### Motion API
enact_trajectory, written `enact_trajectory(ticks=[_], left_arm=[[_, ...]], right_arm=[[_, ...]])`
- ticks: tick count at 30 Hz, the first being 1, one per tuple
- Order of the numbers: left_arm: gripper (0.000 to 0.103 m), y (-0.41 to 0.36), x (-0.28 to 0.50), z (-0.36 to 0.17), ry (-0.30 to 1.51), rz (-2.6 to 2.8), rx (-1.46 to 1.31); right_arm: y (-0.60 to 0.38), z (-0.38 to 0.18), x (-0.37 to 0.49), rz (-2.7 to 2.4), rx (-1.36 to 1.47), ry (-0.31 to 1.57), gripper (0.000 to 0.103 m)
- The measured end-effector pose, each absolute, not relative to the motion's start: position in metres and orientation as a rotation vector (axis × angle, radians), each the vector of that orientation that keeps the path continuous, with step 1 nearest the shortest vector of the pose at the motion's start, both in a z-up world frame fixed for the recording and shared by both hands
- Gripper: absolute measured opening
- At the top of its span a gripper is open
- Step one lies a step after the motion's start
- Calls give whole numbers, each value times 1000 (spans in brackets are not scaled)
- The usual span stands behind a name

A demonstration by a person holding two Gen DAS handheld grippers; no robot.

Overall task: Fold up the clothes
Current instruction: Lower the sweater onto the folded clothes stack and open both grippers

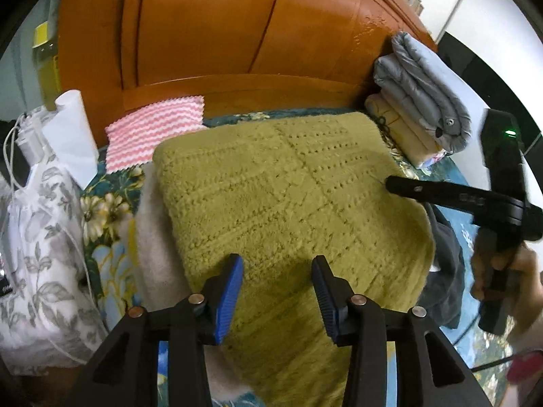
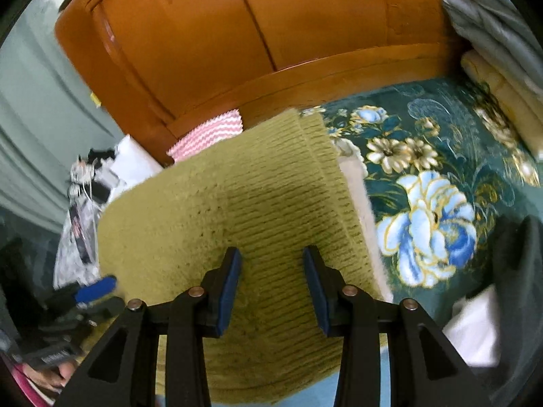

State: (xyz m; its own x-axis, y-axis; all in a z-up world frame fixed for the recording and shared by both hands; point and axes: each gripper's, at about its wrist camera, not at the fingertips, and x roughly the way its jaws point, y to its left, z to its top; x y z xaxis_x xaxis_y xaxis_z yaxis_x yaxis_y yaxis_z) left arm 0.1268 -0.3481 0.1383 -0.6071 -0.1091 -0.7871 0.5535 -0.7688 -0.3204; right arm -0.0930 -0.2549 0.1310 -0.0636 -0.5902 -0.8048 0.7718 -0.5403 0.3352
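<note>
Green sweater [image 1: 288,196] folded flat on bed [image 2: 424,142], directly ahead of both parted, empty tongs: left tongs [image 1: 277,300], right tongs [image 2: 271,291] equally near.

Left wrist view: close above folded olive-green knitted sweater [image 1: 288,196], facing orange wooden headboard [image 1: 220,27]. Right wrist view: same sweater [image 2: 237,210], headboard [image 2: 237,27], from right, tilted.

Folded olive-green knit sweater [image 1: 288,196], flat atop white fleece garment [image 1: 152,237]
</note>
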Motion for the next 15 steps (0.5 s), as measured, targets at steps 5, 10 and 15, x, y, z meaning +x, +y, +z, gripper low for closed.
enact_trajectory(ticks=[5,10,15], left_arm=[[48,-330,159,151,926,-2349,1042],[73,-298,199,161,916,-2328,989],[87,-274,239,164,849,-2292,997]], right_arm=[[-216,165,-57,-1804,1149,183,44],[-186,161,-5,-1814,1168,203,59],[-173,147,46,-1830,1168,239,80]])
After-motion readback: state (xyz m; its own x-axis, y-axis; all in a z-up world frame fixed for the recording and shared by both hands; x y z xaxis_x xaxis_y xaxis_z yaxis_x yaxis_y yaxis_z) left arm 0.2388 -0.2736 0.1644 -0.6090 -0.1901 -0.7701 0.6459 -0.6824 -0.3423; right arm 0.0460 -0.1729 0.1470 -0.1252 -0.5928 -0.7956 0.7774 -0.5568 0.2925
